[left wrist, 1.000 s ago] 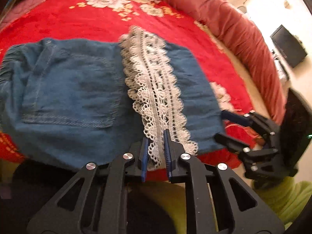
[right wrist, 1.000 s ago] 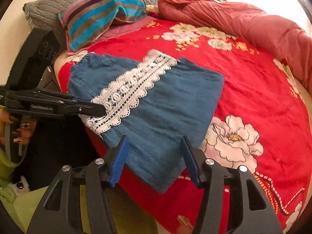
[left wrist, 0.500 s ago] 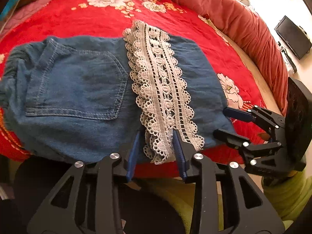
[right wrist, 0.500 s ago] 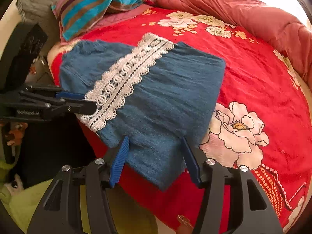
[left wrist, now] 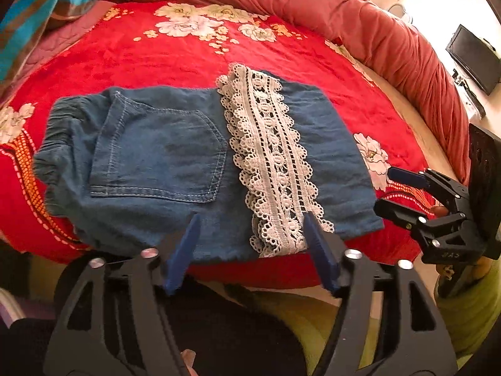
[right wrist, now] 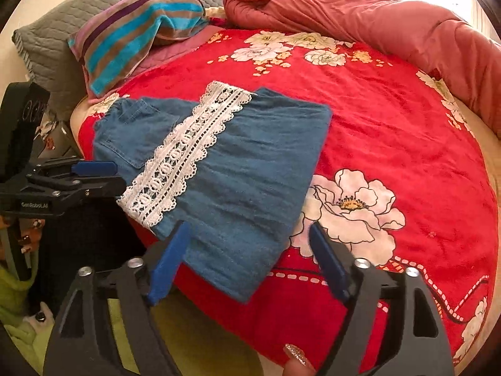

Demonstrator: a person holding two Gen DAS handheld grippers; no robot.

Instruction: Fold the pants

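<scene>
Denim pants, folded with a lace band across them, lie at the near edge of the red bedspread. We see wide bare spread beyond the pants. Both jaws have just been opening: left hand-held gripper and right hand-held gripper stand released, gripping nothing. Under-layers are hidden.

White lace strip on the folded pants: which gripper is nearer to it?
Left. The left gripper stands open at the lace strip's near end; the right gripper is open at the plain denim corner beside it.
</scene>
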